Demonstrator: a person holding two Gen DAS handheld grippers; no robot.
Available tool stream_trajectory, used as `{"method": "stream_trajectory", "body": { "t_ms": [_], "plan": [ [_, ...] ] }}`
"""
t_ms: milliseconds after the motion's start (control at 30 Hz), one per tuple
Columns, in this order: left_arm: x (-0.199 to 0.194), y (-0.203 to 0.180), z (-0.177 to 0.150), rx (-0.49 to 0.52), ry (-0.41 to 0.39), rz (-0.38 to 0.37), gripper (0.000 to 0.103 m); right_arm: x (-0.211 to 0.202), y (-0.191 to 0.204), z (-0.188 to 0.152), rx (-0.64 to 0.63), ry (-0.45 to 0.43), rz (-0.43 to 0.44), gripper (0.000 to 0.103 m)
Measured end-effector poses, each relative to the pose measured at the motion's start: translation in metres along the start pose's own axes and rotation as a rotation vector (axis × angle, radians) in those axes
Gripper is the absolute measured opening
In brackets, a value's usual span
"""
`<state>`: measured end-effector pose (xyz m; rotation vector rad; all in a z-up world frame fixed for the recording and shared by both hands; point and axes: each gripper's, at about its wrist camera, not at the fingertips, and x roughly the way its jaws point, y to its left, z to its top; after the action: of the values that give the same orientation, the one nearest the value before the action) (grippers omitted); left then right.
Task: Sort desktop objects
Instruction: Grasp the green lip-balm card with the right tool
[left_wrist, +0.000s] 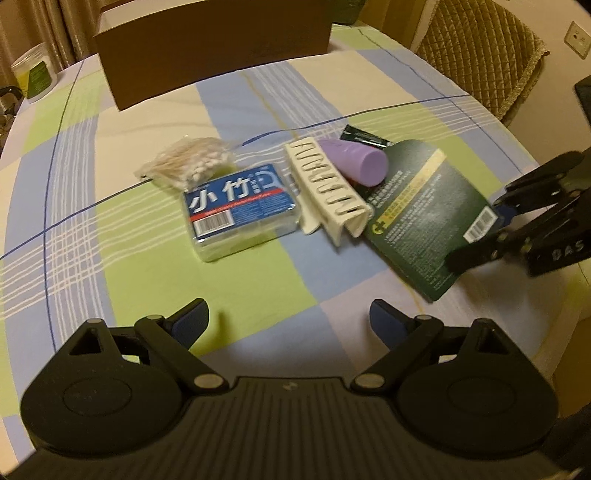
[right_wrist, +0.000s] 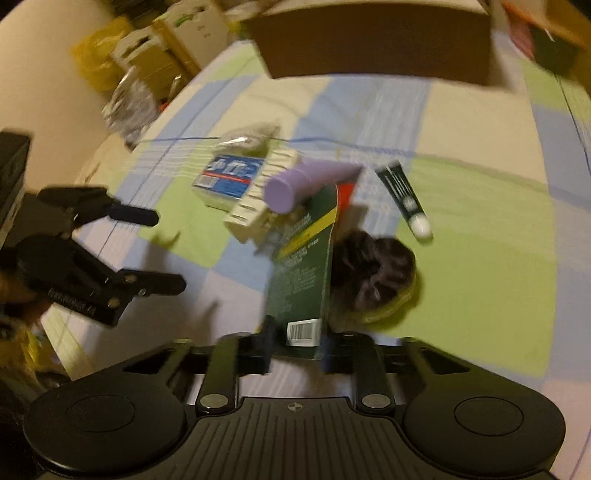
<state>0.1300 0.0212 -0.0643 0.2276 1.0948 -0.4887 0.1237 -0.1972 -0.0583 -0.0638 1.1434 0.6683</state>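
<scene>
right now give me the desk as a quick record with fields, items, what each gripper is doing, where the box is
surface: checked tablecloth
items: cotton swab bag, blue floss box, cream hair claw, purple tube, dark tube, dark scrunchie
left gripper: jaws open, nothing between them
right gripper: jaws shut on green card pack
brown box: far edge, behind the pile

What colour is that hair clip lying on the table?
Cream white hair clip; it shows best in the left wrist view.

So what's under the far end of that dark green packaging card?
The dark green packaging card leans on the lilac cylindrical bottle and cream plastic hair claw. Something red peeks out; the rest is covered.
</scene>
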Motion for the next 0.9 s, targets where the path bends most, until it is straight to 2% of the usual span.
{"method": "stream_trajectory", "body": {
  "t_ms": [100,233,333,533,600,900],
  "plan": [
    [-0.002,0.007,-0.003,-0.016,0.0,0.011,0.092,-0.003,0.023,0.001,-0.162,-0.003,-0.045,0.002],
    [-0.005,0.017,-0.008,-0.042,0.001,0.025,0.092,0.004,0.058,-0.004,-0.434,0.031,-0.105,0.002],
    [-0.009,0.025,-0.014,-0.063,0.002,0.038,0.092,0.009,0.068,-0.006,-0.515,0.049,-0.092,0.003],
    [-0.017,0.041,-0.027,-0.111,0.008,0.068,0.092,0.015,0.084,-0.009,-0.587,0.078,-0.05,0.012],
    [-0.02,0.046,-0.031,-0.126,0.009,0.074,0.092,0.017,0.091,-0.01,-0.611,0.089,-0.028,0.036],
    [-0.032,0.062,-0.048,-0.176,-0.008,0.088,0.092,0.024,0.112,0.001,-0.642,0.06,0.05,0.036]
  ]
}}
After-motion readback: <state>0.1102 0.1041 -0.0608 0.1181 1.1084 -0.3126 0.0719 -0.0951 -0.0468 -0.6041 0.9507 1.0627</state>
